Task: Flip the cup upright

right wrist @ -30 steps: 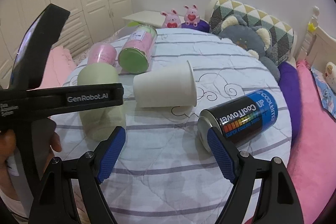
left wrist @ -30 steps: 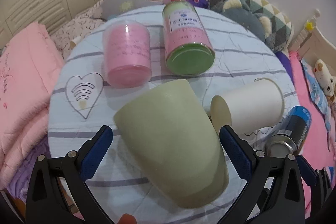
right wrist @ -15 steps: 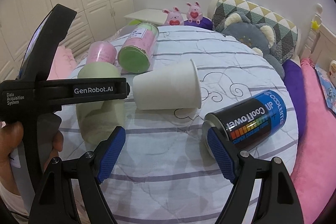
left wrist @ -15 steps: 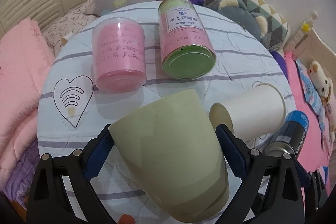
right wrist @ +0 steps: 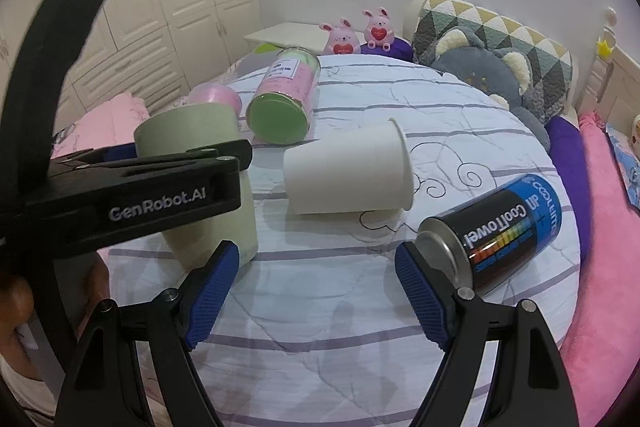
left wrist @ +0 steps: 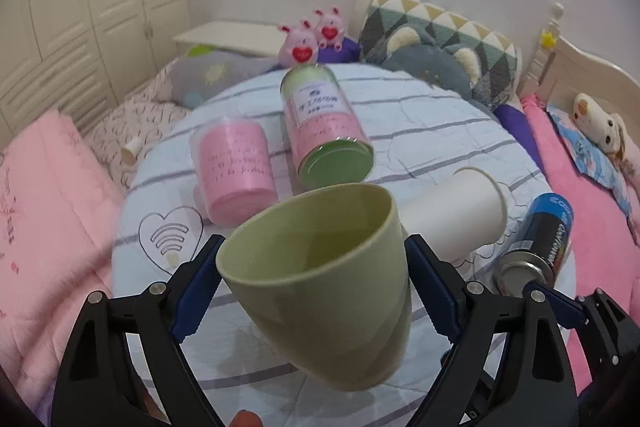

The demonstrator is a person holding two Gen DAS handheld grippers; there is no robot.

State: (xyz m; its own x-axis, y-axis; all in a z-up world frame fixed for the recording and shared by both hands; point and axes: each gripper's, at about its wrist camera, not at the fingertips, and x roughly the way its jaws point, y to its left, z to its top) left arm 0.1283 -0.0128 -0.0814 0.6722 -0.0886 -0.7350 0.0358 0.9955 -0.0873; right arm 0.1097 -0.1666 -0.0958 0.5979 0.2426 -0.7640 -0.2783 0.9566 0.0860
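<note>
The left tongs (left wrist: 312, 291) pinch the green cup (left wrist: 320, 275) between their blue pads (left wrist: 430, 289), one on each side of its wall. In the left view the cup is off the worktop (left wrist: 420, 131), tilted, with its open mouth facing up and away towards the far wall and its base low and near the camera. From the right view the same cup (right wrist: 196, 131) shows behind the black arm of the left tongs (right wrist: 132, 187), its lower end down by the quilted cloth (I cannot tell from there whether it touches).

The right tongs (right wrist: 318, 291) are spread wide with nothing between them, hovering over bare cloth at the near edge of the worktop (right wrist: 320, 307).

Everything else lies on its side. A white paper cup (right wrist: 348, 175) rests in the middle, mouth to the right. Just right of it is a black and blue can (right wrist: 496, 227), metal top towards the camera, close to the right pad. Farther back is a pink-labelled canister (right wrist: 286, 99) with a green end, and beside it a pink cup (left wrist: 236, 171), well seen from the left view.

Behind the worktop sit two pink bunnies (right wrist: 360, 33) and a grey bear pillow (right wrist: 492, 75).
</note>
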